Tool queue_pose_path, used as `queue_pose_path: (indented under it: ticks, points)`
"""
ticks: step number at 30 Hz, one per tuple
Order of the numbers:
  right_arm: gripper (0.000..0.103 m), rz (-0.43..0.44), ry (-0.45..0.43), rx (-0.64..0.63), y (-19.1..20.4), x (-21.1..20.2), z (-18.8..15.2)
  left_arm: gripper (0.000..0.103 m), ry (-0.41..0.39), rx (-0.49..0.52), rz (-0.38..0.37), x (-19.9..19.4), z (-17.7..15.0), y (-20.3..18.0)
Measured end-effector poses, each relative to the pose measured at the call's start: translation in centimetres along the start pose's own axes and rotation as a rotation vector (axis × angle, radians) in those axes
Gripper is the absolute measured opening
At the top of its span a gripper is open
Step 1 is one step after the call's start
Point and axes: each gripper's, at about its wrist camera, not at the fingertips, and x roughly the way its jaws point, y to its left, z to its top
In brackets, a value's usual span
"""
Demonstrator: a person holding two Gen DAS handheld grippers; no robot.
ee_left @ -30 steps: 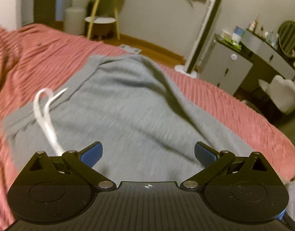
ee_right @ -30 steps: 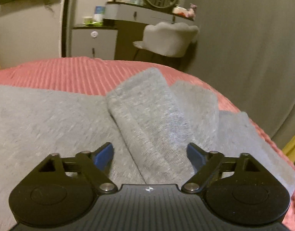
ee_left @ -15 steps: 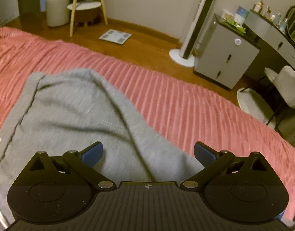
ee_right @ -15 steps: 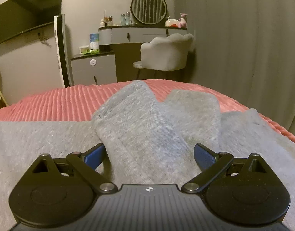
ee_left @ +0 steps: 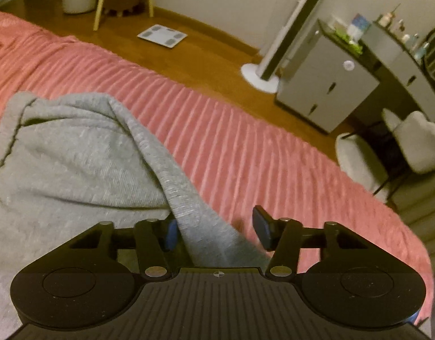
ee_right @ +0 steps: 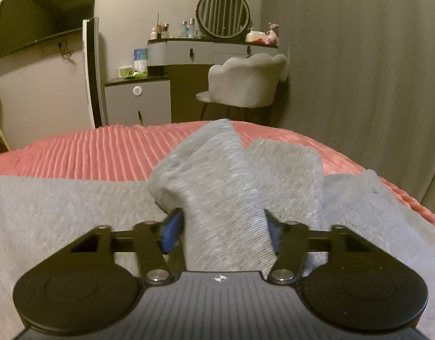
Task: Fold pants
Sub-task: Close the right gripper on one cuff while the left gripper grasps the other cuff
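Note:
Grey pants (ee_left: 75, 153) lie on a pink ribbed bedspread (ee_left: 231, 141). In the left wrist view a raised fold of the pants' edge runs down between the fingers of my left gripper (ee_left: 214, 231), whose jaws stand partly closed around it with a gap on the right side. In the right wrist view a pant leg end (ee_right: 217, 184) lies between the fingers of my right gripper (ee_right: 221, 233), and both pads press against the cloth. A second leg end (ee_right: 288, 175) lies just to its right.
The bed's edge drops to a wooden floor (ee_left: 206, 53) with a scale (ee_left: 162, 35), a tower fan (ee_left: 274, 56) and grey cabinets (ee_left: 325, 90). A dressing table (ee_right: 211, 53) and padded chair (ee_right: 245, 85) stand beyond the bed. A curtain (ee_right: 359, 85) hangs at right.
Both grippers' jaws have narrowed from wide open onto the cloth. The left gripper has swung right to the pants' edge; the right has moved forward onto the leg end.

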Motion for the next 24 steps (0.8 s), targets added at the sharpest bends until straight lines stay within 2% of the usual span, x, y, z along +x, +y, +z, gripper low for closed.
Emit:
queue_pose_path:
  ticks: [3,5,7,9,11,17,20,24]
  points:
    - [0.04,0.002,0.01,0.012,-0.3,0.1,0.0,0.05,-0.017,0.044,-0.011,0.1,0.0,-0.1]
    - [0.029,0.002,0.011,0.042,-0.9,0.0,0.1,0.042,-0.021,0.064,-0.005,0.4,0.1,-0.1]
    - [0.017,0.007,0.009,0.105,-1.9,0.0,0.4,0.03,-0.015,0.067,0.011,0.8,0.1,0.2]
    - [0.015,0.017,0.017,0.198,-3.4,0.0,0.6,0.021,0.011,0.048,0.02,1.3,0.1,0.5]
    - [0.015,0.033,0.036,0.265,-4.5,0.3,0.3,0.019,0.032,0.028,0.029,1.7,0.1,0.7]
    - [0.012,0.071,0.02,0.38,-6.5,0.3,0.2,0.009,-0.01,0.026,0.069,1.0,-0.3,0.1]
    - [0.01,0.107,-0.017,0.529,-9.4,-0.3,0.4,0.008,-0.076,0.043,0.03,-2.0,-1.1,0.0]
    - [0.009,0.155,-0.103,0.767,-14.8,-2.8,0.4,0.008,-0.182,0.051,-0.056,-9.4,-3.3,1.3]
